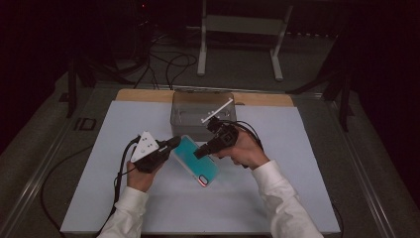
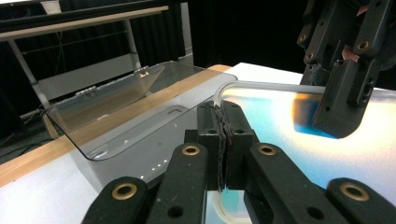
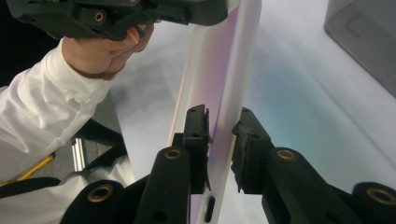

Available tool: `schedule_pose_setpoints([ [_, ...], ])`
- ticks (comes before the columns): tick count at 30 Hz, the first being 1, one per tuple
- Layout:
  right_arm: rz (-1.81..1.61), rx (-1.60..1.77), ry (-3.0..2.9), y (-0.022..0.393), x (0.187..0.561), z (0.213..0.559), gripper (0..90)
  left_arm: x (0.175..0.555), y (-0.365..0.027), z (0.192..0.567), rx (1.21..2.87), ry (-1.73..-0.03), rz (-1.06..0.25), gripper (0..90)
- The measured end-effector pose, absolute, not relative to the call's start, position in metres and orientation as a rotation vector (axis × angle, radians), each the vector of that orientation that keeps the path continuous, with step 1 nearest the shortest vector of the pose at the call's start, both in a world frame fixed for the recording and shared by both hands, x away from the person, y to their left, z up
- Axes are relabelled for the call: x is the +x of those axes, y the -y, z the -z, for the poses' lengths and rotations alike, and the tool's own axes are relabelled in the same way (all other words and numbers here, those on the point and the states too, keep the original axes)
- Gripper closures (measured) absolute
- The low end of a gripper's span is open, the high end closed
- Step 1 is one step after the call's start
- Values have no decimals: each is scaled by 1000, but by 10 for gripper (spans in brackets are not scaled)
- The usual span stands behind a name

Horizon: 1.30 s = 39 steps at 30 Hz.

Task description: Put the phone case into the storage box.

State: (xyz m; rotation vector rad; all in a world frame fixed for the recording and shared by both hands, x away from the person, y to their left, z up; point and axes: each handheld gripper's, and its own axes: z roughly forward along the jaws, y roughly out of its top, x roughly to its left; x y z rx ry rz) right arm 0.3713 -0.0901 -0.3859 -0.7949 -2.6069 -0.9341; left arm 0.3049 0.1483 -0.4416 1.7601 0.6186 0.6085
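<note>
A: Any writing legible? Count?
B: None legible. One teal phone case (image 1: 195, 161), held above white mat (image 1: 148, 208), near one clear box (image 1: 195, 116).
A: Jaws?
B: Left gripper (image 1: 173, 144) clamped on case's edge; right gripper (image 1: 198, 151) pinching its other edge.

Left hand-held gripper (image 1: 173, 144): jaws are pressing tightly together, clamping a thin edge, pointing right and slightly away.
Right hand-held gripper (image 1: 198, 152): jaws are pointing down-left, standing close on either side of a thin edge.
Left hand (image 1: 141, 176): is gripping the handle from below, white sleeve showing.
Right hand (image 1: 242, 148): is wrapping its handle, forearm angling in from the lower right.
</note>
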Motion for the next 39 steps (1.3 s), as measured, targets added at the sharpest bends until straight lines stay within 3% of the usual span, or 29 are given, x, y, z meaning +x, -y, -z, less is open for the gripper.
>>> schedule_pose_setpoints([
  [25,841,-1002,2461,88,370,395,817,305,-145,443,1739,-636,-625,849],
  [39,865,-1010,2480,84,368,394,816,309,-151,441,1691,-727,-606,431],
])
